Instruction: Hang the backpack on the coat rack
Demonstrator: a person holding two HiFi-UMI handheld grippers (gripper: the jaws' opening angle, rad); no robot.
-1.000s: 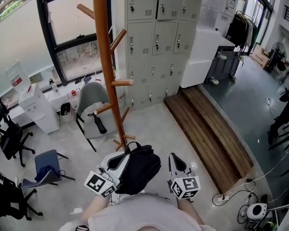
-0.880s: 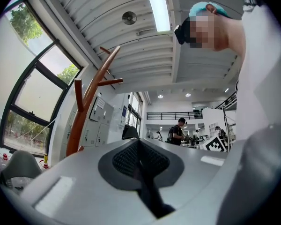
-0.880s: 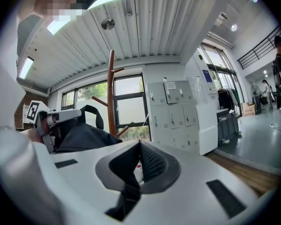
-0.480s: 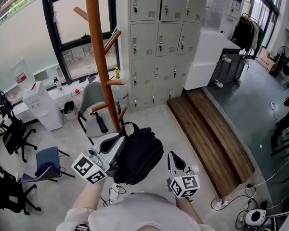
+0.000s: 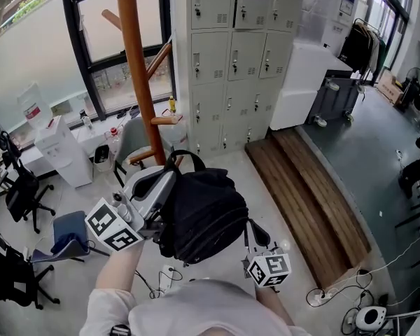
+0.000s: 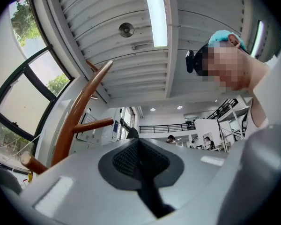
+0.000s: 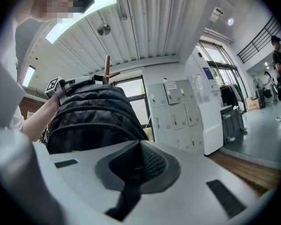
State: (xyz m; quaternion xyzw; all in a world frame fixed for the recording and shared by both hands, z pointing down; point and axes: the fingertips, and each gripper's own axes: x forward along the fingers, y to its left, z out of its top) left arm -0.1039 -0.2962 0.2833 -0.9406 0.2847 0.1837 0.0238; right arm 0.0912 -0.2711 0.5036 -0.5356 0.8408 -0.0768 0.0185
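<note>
A black backpack [image 5: 206,215] hangs in the air from my left gripper [image 5: 169,178], which is shut on it near the top handle loop [image 5: 183,158]. The wooden coat rack [image 5: 134,68] stands just beyond, its pegs angled upward; the nearest peg [image 5: 162,120] is level with the loop. In the left gripper view the left gripper [image 6: 139,142] points up past the coat rack [image 6: 79,111] at the ceiling. My right gripper [image 5: 255,235] is shut and empty, low beside the bag's right side. From the right gripper [image 7: 140,146] the backpack [image 7: 91,118] fills the left.
Grey lockers [image 5: 231,54] stand behind the rack. A wooden step [image 5: 308,187] runs along the right. A grey chair [image 5: 133,145] sits at the rack's foot, a blue chair [image 5: 64,235] and black office chairs to the left, cables on the floor.
My left gripper has lifted the backpack higher and closer to the rack's pegs. The right gripper has stayed where it was.
</note>
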